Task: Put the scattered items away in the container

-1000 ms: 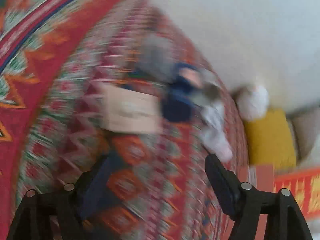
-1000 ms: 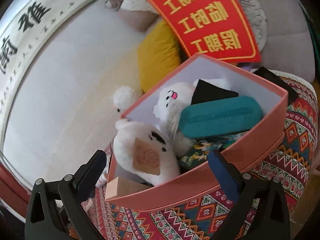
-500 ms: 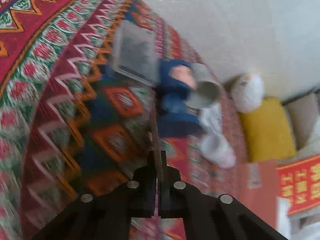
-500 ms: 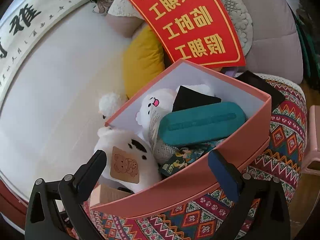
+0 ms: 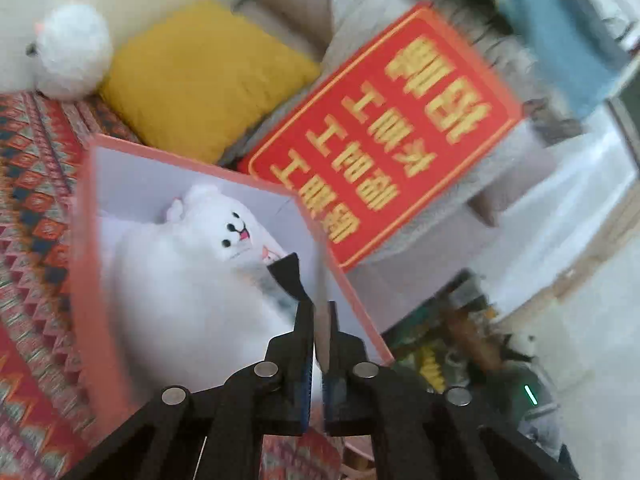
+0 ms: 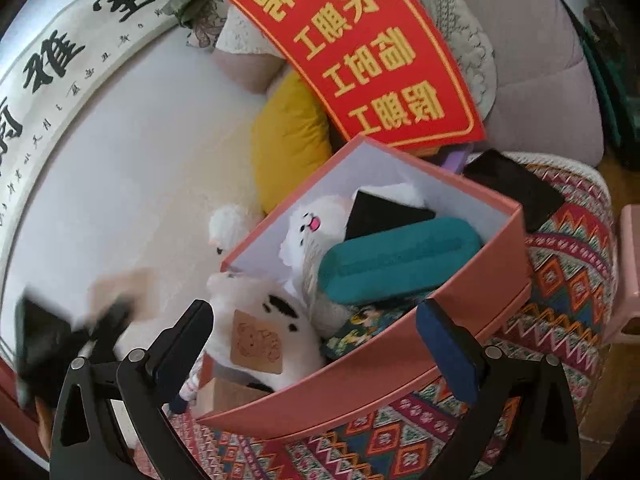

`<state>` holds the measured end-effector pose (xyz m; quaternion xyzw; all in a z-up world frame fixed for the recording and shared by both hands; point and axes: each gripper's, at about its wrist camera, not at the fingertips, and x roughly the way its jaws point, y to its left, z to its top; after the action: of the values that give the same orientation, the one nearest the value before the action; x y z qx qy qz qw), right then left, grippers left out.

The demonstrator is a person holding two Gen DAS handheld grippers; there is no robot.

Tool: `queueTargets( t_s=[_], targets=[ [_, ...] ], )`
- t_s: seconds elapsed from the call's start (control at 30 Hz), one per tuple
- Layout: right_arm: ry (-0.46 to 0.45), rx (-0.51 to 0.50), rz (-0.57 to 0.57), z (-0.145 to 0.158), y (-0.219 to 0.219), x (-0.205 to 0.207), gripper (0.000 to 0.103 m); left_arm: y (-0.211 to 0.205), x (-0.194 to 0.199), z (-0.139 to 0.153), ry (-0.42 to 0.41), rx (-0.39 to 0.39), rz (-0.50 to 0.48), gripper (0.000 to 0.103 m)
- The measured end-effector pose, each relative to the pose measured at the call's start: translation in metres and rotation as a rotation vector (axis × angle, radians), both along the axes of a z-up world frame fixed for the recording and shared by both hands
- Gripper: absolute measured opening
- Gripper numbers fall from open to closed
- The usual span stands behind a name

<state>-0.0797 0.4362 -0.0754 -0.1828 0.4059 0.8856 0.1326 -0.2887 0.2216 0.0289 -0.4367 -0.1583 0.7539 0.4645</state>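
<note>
The pink box [image 5: 86, 240] stands on the patterned cloth with a white plush dog [image 5: 224, 232] inside. My left gripper [image 5: 320, 320] hovers over the box's near right corner, shut on a thin flat card [image 5: 321, 296] seen edge-on. From the right wrist view the box [image 6: 460, 292] also holds a teal case [image 6: 400, 260], a white plush with a tan tag [image 6: 256, 312] and a black flat item [image 6: 384, 212]. The tan card [image 6: 120, 288] shows blurred at the left. My right gripper [image 6: 314, 312] is open before the box, holding nothing.
A yellow cushion [image 5: 200, 76], a red sign with yellow characters [image 5: 384, 132] and a white fluffy ball [image 5: 72, 52] lie behind the box. A black flat object [image 6: 516, 192] rests on the cloth past it. A wooden block [image 6: 228, 394] sits beside the box; a pink stool [image 6: 628, 272] is at right.
My left gripper shut on the flat card on the cloth, then swung right with it to above the box. The right gripper drifted slightly and stayed open.
</note>
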Motion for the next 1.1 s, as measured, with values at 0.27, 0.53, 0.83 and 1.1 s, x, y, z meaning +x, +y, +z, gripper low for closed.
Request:
queueTargets(
  t_s=[0.27, 0.53, 0.83, 1.1],
  targets=[
    [-0.005, -0.028, 0.017, -0.006, 0.017, 0.002, 0.103, -0.074, -0.058, -0.017, 0.032, -0.118, 0.167, 0.088],
    [-0.048, -0.017, 0.016, -0.011, 0.015, -0.012, 0.103, -0.313, -0.088, -0.113, -0.19, -0.105, 0.559, 0.092],
    [-0.053, -0.002, -0.001, -0.012, 0.012, -0.013, 0.103, -0.349, -0.123, -0.196, -0.317, -0.056, 0.744, 0.092],
    [-0.072, 0.034, -0.014, -0.011, 0.007, -0.017, 0.103, -0.349, -0.146, -0.199, -0.233, -0.126, 0.92, 0.076]
  ],
)
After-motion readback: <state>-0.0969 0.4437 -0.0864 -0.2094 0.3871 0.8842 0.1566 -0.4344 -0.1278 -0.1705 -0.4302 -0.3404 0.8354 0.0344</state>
